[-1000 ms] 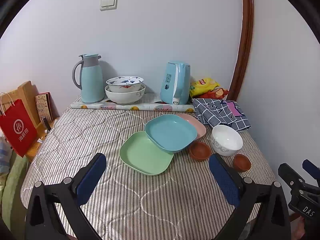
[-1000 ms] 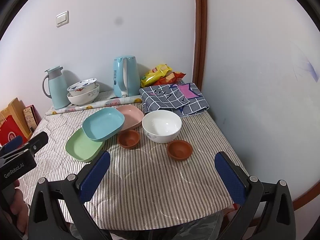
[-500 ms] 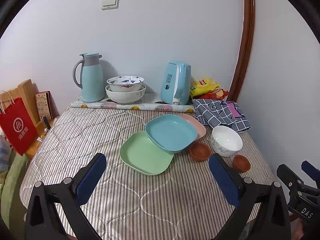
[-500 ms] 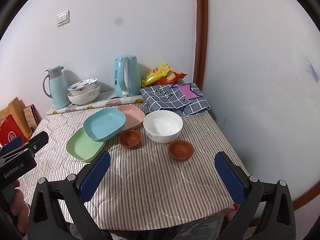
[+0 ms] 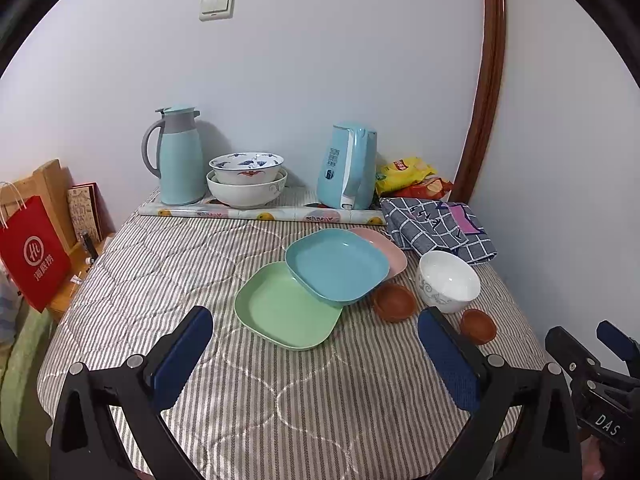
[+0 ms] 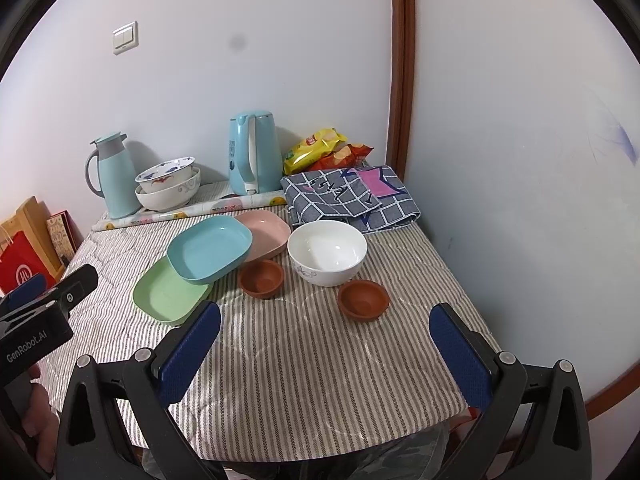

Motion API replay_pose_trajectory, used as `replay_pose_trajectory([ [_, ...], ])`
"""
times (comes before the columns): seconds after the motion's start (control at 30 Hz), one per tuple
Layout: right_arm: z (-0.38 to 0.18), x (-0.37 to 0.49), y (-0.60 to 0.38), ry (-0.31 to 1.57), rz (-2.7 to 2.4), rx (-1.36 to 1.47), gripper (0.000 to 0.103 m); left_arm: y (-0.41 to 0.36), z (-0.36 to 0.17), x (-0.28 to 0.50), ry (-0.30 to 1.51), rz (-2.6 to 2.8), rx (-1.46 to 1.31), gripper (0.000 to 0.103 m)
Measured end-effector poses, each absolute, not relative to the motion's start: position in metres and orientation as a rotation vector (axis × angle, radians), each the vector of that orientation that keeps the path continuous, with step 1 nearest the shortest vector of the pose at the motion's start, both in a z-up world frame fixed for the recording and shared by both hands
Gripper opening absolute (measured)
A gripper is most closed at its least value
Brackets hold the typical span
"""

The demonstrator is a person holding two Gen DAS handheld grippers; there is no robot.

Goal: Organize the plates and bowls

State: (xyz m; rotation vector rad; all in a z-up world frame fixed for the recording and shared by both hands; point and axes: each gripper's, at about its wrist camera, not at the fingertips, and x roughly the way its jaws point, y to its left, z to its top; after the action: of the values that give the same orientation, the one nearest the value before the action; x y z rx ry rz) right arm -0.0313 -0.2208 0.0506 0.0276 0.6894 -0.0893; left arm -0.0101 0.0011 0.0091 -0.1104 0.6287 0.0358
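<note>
So the striped quilted table [image 6: 304,360] had three square plastic plates overlapping: green plate [image 5: 280,312], blue plate [image 5: 336,266], pink plate [image 6: 268,230]. Right of them sat the white ceramic bowl [image 6: 326,250] and two small brown clay bowls [image 6: 363,299]. My right gripper [image 6: 324,356] was nearer those; my left gripper [image 5: 316,360] faced the plates. Both gaped wide, empty.

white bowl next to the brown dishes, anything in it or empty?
Empty. The white bowl stands upright on the striped cloth, and its inside shows only bare glossy white in both views.
</note>
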Motion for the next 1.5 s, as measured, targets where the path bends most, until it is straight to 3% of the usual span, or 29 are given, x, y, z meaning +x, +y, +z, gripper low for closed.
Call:
replay_pose_trajectory([
  [0.73,0.036,-0.005,-0.209,0.731,-0.059,0.012,0.103,-0.002,-0.001,0.014,0.66,0.024,-0.121,0.103],
  [1.37,-0.011,0.059,-0.185,0.849,0.037,0.047,0.098,0.061,-0.054,0.081,0.806,0.157,-0.198,0.102],
  [1.5,-0.016,0.079,-0.179,0.872,0.059,0.047,0.091,0.067,-0.058,0.095,0.816,0.162,-0.207,0.099],
])
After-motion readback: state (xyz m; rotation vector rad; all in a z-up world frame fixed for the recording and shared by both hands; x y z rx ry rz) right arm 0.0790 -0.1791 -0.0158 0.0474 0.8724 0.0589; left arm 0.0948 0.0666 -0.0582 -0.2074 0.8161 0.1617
